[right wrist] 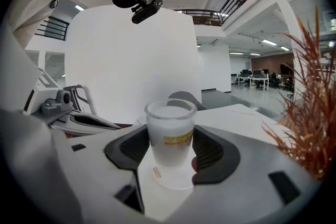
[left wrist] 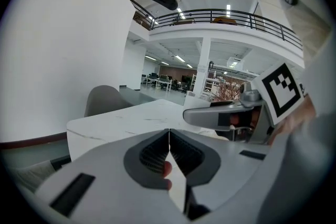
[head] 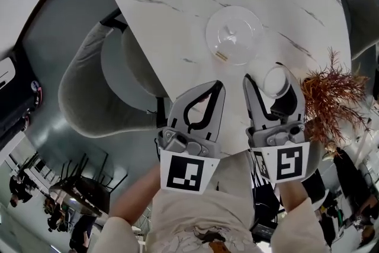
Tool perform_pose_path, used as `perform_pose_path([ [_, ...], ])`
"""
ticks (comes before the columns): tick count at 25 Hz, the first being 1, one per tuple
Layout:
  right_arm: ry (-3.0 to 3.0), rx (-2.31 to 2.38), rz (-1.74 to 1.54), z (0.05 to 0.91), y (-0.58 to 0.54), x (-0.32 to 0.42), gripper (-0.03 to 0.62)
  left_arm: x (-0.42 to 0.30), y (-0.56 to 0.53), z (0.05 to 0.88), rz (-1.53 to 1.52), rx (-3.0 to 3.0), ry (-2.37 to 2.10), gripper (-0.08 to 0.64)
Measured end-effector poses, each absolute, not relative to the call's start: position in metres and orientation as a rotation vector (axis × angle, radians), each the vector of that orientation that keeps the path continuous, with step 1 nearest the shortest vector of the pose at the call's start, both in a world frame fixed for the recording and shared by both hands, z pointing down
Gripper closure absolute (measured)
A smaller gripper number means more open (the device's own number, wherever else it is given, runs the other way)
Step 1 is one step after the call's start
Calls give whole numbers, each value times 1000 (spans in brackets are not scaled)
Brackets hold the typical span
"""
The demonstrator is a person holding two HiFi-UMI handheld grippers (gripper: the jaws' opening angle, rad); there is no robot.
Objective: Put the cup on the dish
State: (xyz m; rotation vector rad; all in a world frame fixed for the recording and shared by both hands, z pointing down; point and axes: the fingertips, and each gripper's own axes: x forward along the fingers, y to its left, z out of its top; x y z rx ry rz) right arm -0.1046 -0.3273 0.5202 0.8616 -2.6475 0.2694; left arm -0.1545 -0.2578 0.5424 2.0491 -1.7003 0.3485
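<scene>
Head view: looking steeply down on a white marble table (head: 177, 15), with a clear glass dish (head: 234, 34) lying flat toward its middle and letting the marble show through. Pinching a frosted cup (head: 276, 81), upright and mouth up, between the jaws of the right gripper (head: 269, 77), over the table's near right edge. Sitting apart from the dish, and just beside a reddish dried plant (head: 334, 95). Not showing through the frosted glass what is inside, nor whether the base is touching the table. Holding the left gripper (head: 213, 95) alongside, jaws pressed together at the tips. Pointing both grippers away from the body toward the dish, marker cubes nearest the person, pale sleeves reaching in from below. Passing over a grey chair (head: 89, 92) at the table's left side.

Left gripper view: looking along jaws meeting in a closed seam at the left gripper (left wrist: 169, 134), tilted slightly down over the table (left wrist: 115, 120). Catching the right gripper (left wrist: 220, 113) close by on the right, level with it.

Right gripper view: clamping the cup (right wrist: 169, 128) from both sides with the dark pads of the right gripper (right wrist: 170, 139), spread wide around it. Standing straight, rim up, a yellow label (right wrist: 178, 140) across its front. Showing the left gripper (right wrist: 73, 118) off to the left and the dried plant (right wrist: 310, 128) close on the right.
</scene>
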Motion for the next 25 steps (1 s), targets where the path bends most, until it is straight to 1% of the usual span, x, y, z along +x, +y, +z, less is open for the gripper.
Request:
perform_pose_path([
  [7,-2636,853,259,547,-335,-121,331,-165,-266,567,334,2035,-1706,555],
  [25,-2551,887,262,617,-357,-130,331,-181,-278,615,352,2004,-1650,555],
])
